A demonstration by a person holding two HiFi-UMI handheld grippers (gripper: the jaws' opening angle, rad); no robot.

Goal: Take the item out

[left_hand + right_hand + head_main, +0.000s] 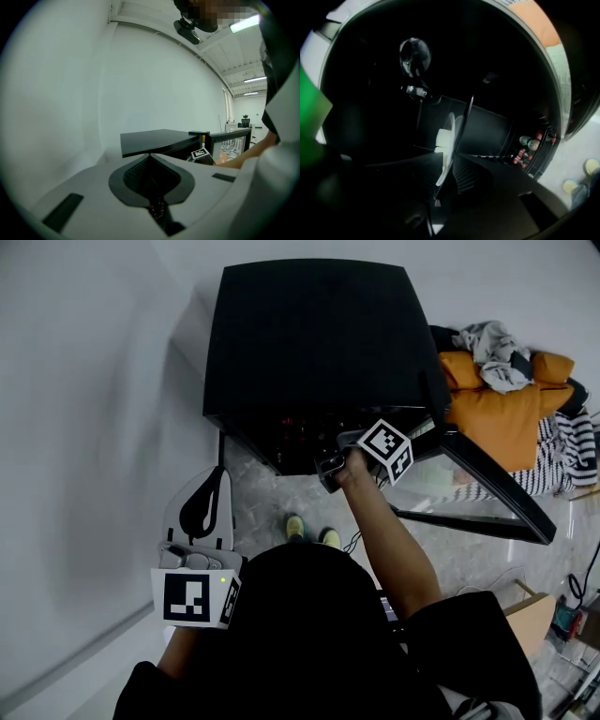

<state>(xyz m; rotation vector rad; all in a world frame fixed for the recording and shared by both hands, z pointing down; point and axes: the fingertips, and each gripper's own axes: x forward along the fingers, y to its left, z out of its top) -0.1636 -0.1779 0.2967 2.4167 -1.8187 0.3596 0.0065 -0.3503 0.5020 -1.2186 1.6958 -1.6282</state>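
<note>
A black cabinet (309, 334) stands in front of me with its glass door (487, 484) swung open to the right. My right gripper (333, 465) reaches into the dark opening at the front. In the right gripper view a thin white flat item (446, 140) stands edge-on between the ribbed pads (433, 173), and the right gripper (451, 157) is shut on it. My left gripper (208, 486) hangs at the left, away from the cabinet, shut with nothing in it. In its own view the left gripper (150, 157) points at the cabinet's top (154, 139).
Several small bottles (529, 144) sit in a rack at the cabinet's lower right. A pile of orange and striped clothes (506, 399) lies right of the cabinet. A white wall (84, 427) runs along the left. My shoes (309, 531) stand on the marbled floor.
</note>
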